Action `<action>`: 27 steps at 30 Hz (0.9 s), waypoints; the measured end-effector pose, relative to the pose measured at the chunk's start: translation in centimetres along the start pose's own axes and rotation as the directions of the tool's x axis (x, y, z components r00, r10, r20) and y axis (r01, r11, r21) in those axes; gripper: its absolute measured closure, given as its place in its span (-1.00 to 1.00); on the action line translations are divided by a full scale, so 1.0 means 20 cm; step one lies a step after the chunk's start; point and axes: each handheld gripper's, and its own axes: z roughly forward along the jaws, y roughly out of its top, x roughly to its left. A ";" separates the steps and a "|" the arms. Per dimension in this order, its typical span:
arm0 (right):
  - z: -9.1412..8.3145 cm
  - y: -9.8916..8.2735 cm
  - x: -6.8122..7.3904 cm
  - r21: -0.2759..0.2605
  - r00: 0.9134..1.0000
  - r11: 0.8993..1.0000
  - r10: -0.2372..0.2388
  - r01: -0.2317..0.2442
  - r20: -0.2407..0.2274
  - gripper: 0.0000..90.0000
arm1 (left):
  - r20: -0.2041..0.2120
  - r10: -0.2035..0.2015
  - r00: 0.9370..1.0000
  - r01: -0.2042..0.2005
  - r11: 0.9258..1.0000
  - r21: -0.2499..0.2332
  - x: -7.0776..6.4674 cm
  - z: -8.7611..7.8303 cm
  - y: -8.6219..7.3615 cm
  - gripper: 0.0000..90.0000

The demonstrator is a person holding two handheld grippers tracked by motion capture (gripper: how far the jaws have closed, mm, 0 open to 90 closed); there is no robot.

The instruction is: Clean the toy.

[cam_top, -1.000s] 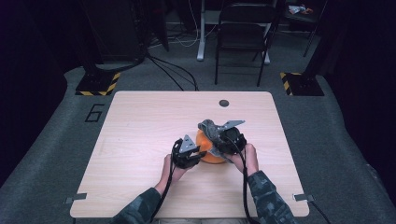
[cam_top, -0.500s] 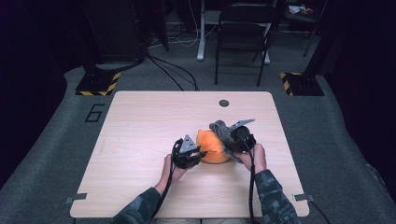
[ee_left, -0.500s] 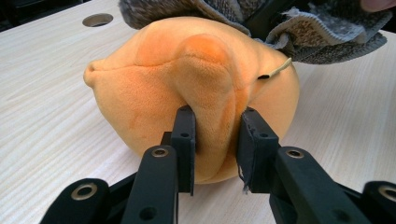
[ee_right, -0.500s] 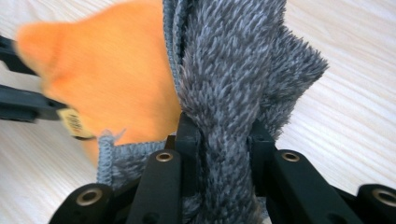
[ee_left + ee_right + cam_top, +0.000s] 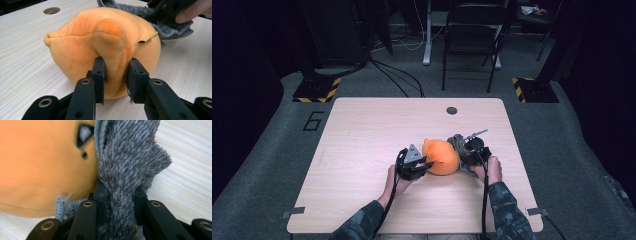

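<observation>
Near the table's (image 5: 362,130) middle, the left gripper (image 5: 115,75) pinches a fold of the orange plush (image 5: 441,156), apparently anchoring it, while the right gripper (image 5: 119,197) clamps the grey fuzzy cloth (image 5: 125,162) against its right side, likely to pull it free.

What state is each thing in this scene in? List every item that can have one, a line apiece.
Orange plush toy: lying on the table, a fold of it pinched.
Grey fuzzy cloth: bunched against the toy, clamped at one end.
Left gripper: shut on the toy.
Right gripper: shut on the cloth.
Pale wooden table: flat, its round hole uncovered.
Black folding chair: upright, unoccupied.
</observation>
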 end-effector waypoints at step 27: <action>-0.24 0.10 0.11 -0.201 0.984 0.979 -0.062 0.028 -0.168 0.62 | 0.004 -0.022 1.000 0.022 1.000 0.005 0.02 -0.01 0.00 0.56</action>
